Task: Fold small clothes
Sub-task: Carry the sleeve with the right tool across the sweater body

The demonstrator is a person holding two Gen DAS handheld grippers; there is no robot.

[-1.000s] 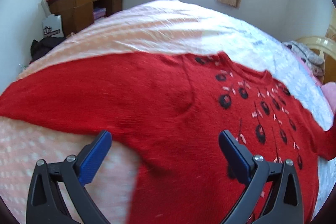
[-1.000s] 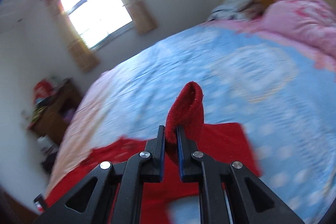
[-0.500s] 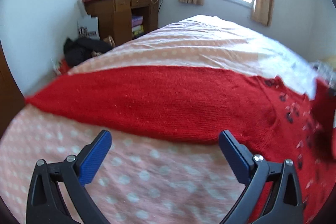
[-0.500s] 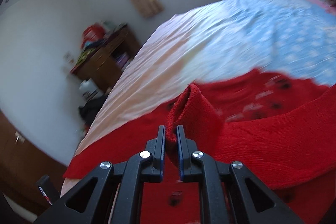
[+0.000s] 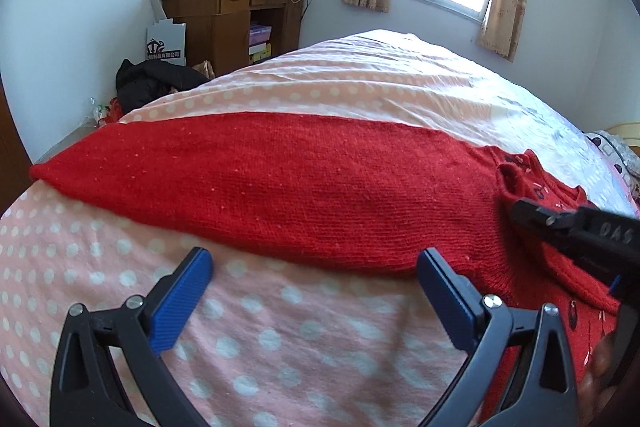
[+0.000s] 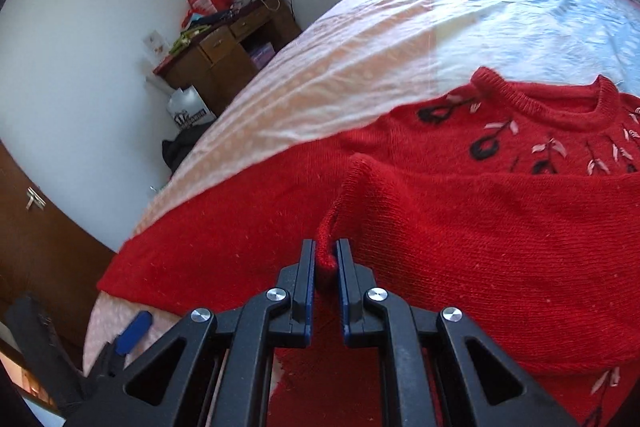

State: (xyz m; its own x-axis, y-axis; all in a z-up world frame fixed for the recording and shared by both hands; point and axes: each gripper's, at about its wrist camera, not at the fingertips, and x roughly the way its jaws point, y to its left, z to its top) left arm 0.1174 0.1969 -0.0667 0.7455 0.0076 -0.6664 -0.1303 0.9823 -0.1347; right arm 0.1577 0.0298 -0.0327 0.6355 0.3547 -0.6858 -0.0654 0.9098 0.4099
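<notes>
Bed (image 5: 280, 327) carries our red sweater (image 5: 300, 179), spread flat across its near half. Our right gripper (image 6: 326, 263) pinches the folded-over sleeve cuff (image 6: 326, 255), jaws just easing apart; if released askew, it bunches. Our left gripper (image 5: 312, 279) hangs open, empty.

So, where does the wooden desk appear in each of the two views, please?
Left wrist view: the wooden desk stands at upper left, against the wall, left of the window.
Right wrist view: the wooden desk is at upper left of centre, tilted, beyond the far edge of the bed.
Shared landmark: the white paper bag beside the desk.
</notes>
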